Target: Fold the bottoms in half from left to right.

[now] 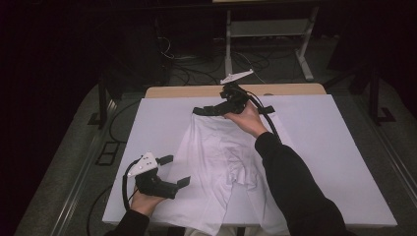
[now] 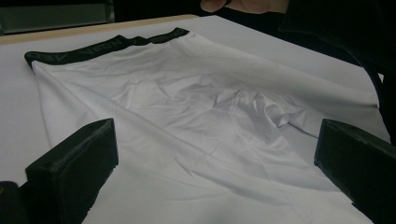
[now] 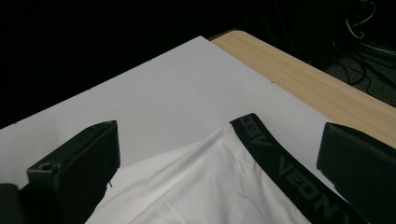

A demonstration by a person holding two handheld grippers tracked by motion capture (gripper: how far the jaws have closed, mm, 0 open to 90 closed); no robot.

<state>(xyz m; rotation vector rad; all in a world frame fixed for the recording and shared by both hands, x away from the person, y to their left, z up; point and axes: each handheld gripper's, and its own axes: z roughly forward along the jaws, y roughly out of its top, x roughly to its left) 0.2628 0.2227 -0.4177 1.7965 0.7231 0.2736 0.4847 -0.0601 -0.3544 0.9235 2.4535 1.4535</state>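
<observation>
A white, soft-fabric pair of boxer shorts with a black lettered waistband (image 1: 223, 157) lies spread and creased on the white board covering the wooden desk (image 1: 339, 147), its waistband (image 3: 285, 170) toward the far edge and its leg ends at the near edge. The left hand-held gripper (image 1: 174, 170) hovers just beside the garment's left edge at the near left of the desk, jaws wide apart with nothing between them. The right hand-held gripper (image 1: 209, 110) is at the far end over the waistband's corner, its jaws also spread apart and empty, the band lying between them in the right gripper view.
</observation>
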